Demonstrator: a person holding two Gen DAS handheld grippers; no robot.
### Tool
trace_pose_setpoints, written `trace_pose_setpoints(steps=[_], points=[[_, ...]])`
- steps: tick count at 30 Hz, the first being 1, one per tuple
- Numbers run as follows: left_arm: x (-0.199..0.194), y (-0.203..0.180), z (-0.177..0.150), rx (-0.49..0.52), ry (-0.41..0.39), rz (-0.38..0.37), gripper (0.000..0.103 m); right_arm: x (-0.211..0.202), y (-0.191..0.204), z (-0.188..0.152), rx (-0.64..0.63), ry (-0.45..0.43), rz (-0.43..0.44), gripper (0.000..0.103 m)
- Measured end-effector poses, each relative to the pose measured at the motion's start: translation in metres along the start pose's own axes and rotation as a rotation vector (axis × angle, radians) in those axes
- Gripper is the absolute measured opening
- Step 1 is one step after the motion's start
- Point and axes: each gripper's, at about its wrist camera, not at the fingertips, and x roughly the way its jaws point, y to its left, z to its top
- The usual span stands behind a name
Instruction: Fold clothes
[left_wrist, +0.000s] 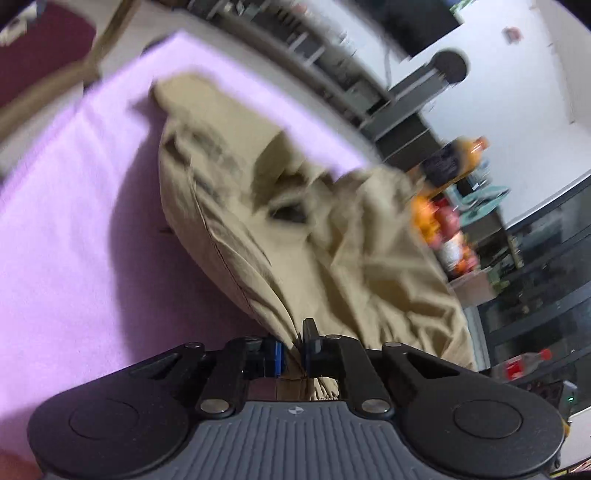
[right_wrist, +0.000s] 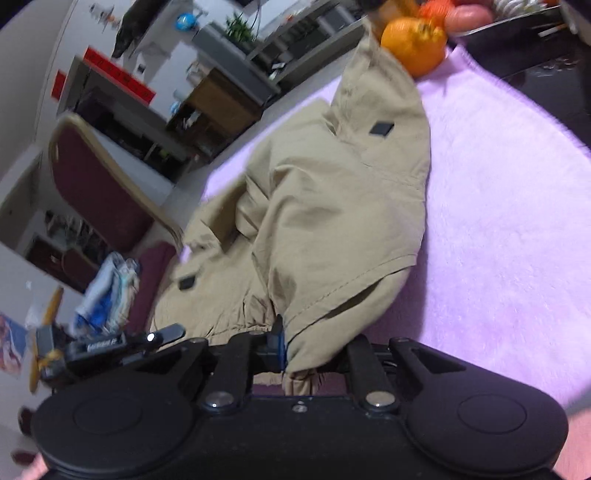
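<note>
A khaki garment (left_wrist: 295, 229) lies rumpled on a lilac blanket (left_wrist: 74, 221). My left gripper (left_wrist: 293, 349) is shut on a bunched edge of the garment, which stretches away from it. In the right wrist view the same khaki garment (right_wrist: 332, 206) shows small black patches and an elastic hem. My right gripper (right_wrist: 286, 347) is shut on its near hem; the cloth drapes over the right finger and hides it. The other gripper (right_wrist: 110, 347) shows at the left edge of that view.
The lilac blanket (right_wrist: 498, 221) covers the table. Oranges and other fruit (right_wrist: 413, 40) sit at its far edge by the garment's end. A maroon chair (right_wrist: 96, 192) stands beside the table. Shelves and furniture fill the background.
</note>
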Motion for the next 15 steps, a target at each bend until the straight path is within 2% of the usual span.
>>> trace_pose_setpoints(steps=[4,8,11,14,15], points=[[-0.052,-0.048,0.024,0.049,-0.104,-0.018,0.004,-0.032,0.034,0.014,0.081,-0.042,0.049,0.012],[-0.123,-0.113,0.067,0.132,-0.257,-0.083,0.004,-0.084,0.102,0.055,0.03,-0.143,0.099,0.011],[-0.2,-0.168,0.084,0.201,-0.42,-0.181,0.004,-0.155,0.168,0.082,-0.092,-0.286,0.15,0.011],[-0.274,-0.213,0.07,0.3,-0.613,-0.307,0.005,-0.243,0.22,0.073,-0.268,-0.507,0.296,0.012],[-0.296,-0.225,0.062,0.337,-0.675,-0.345,0.005,-0.262,0.23,0.064,-0.319,-0.557,0.32,0.012]])
